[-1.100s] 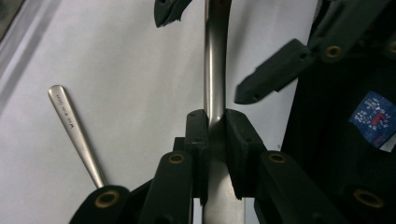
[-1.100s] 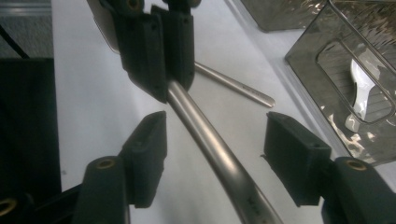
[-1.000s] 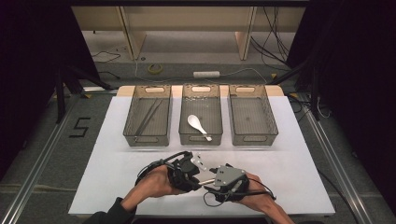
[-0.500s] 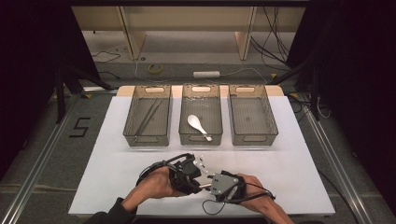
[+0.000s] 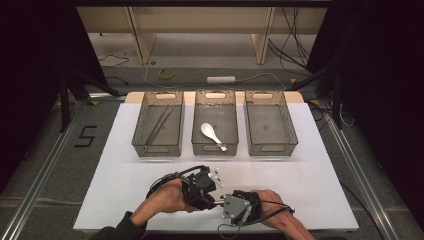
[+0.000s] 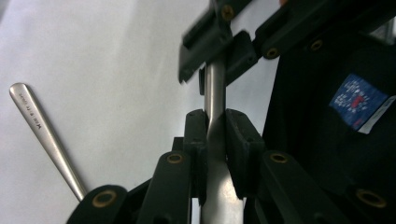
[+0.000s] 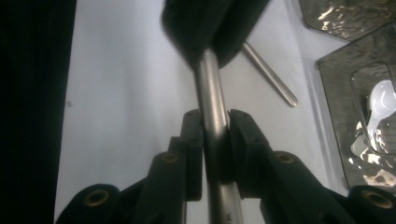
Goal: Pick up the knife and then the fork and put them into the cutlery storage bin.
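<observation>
This looks like a lab recording booth. Black curtains [image 5: 30,75] close in left and right, aluminium rails [image 5: 37,175] frame a white counter [image 5: 320,170], and at the far side cables [image 5: 150,75] and probably a power strip [image 5: 221,79] lie on the floor.

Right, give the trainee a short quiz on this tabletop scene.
1. True or false: the white spoon lies on the bare table.
2. What do the left tongs and the right tongs both grip? A) a metal handle B) the white spoon C) a cable
3. How many bins stand on the table?
Key: 1 false, it lies in the middle bin. 2 A; the right tongs' jaws have just been closing, with the metal handle between them. 3 three.
</observation>
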Tool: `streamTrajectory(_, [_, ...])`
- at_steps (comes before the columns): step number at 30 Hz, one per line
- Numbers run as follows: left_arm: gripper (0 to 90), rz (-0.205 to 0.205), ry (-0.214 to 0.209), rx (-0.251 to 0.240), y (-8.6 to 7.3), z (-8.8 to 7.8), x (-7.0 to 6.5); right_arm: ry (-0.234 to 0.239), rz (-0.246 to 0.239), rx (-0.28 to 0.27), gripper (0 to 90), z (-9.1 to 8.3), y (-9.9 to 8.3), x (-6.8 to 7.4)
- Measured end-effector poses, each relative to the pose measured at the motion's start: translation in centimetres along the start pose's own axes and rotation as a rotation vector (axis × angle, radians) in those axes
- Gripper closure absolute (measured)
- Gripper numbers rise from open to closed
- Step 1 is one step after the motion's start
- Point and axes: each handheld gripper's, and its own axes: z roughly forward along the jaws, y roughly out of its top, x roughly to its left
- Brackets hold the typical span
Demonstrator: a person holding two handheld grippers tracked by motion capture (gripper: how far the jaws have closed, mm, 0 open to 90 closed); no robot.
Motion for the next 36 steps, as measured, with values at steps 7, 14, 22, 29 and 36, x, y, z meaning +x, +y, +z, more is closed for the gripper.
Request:
streamTrajectory(7, [74.5, -0.01, 0.005, -0.034, 0.0, -0.6, 0.1, 0.026, -0.019, -0.006, 79.3, -0.2, 0.1, -0.1])
streamTrajectory(14, [43.1, -0.083, 0.084, -0.196, -0.6, -3.1, 1.2, 0.012, 0.022, 0.028, 79.8, -0.3, -0.7, -0.5])
streamTrajectory(22, [27.3, -0.162, 0.179, -0.32, -1.5, -5.4, 2.2, -0.044, 0.094, 0.049, 79.9, -0.9, -2.0, -1.7])
streamTrajectory(29, [20.2, -0.217, 0.239, -0.405, -2.2, -6.5, 2.8, -0.06, 0.15, 0.08, 80.0, -1.3, -3.2, -2.7])
streamTrajectory(36, [17.5, -0.262, 0.293, -0.48, -3.2, -6.8, 3.4, -0.095, 0.238, 0.099, 80.1, -1.8, -4.6, -3.9])
